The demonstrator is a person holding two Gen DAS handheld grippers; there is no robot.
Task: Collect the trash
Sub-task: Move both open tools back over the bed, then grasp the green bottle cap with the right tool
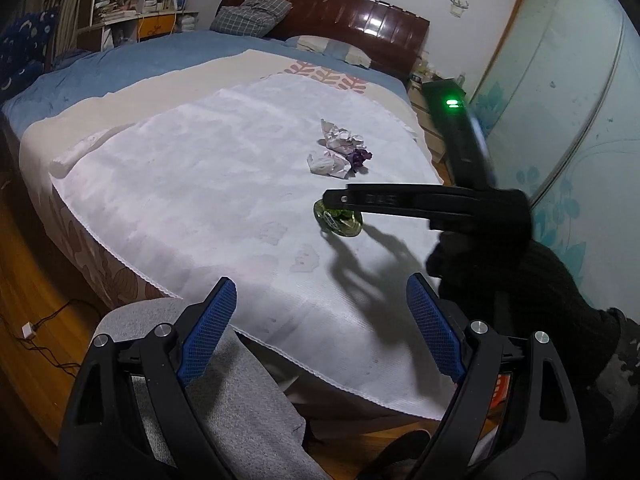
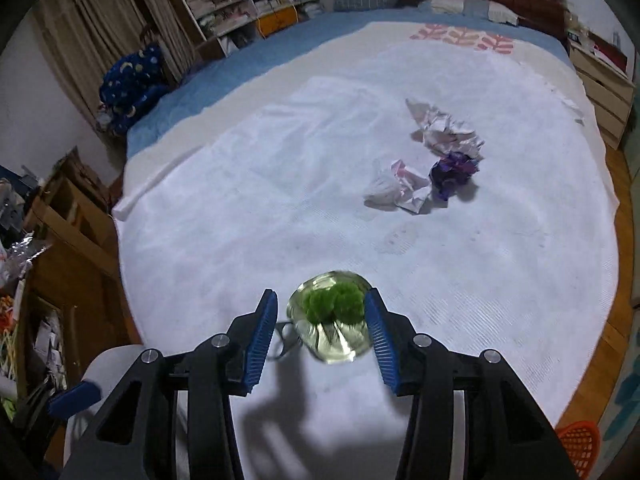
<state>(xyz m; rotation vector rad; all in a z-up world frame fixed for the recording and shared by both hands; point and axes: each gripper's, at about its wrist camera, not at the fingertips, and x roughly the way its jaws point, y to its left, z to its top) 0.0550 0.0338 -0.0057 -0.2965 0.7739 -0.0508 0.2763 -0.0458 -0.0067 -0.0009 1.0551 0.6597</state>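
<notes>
My right gripper [image 2: 322, 312] is around a small clear bag [image 2: 330, 316] with green balls inside; its jaws are partly closed, with the bag between them. The right pad seems to touch the bag's edge, but a gap shows between the left pad and the bag, so I judge that the bag is not gripped yet. In the blurred picture I cannot tell if the bag lies on the white cloth [image 2: 240, 220] or is a little above it. My left gripper [image 1: 320, 320] is wide open and empty, near the edge of the cloth closest to me, well apart from the bag. The other trash is farther from me than the bag: a white crumpled paper [image 2: 396, 190], a purple wrapper [image 2: 454, 172] touching it, and one more crumpled paper [image 2: 444, 128] just behind the purple one. To do this step well, I think I should center the bag between the pads and close slowly, because the bag looks soft and slippery and can squeeze out to one side. I should press on the body of the bag, not only on its thin edge, and not push down into the cloth, otherwise the pads can catch the cloth too. After the pads hold, I should lift a little to check the grip. An orange basket [image 2: 578, 442] shows on the floor to the right of the bag, maybe for the trash.
</notes>
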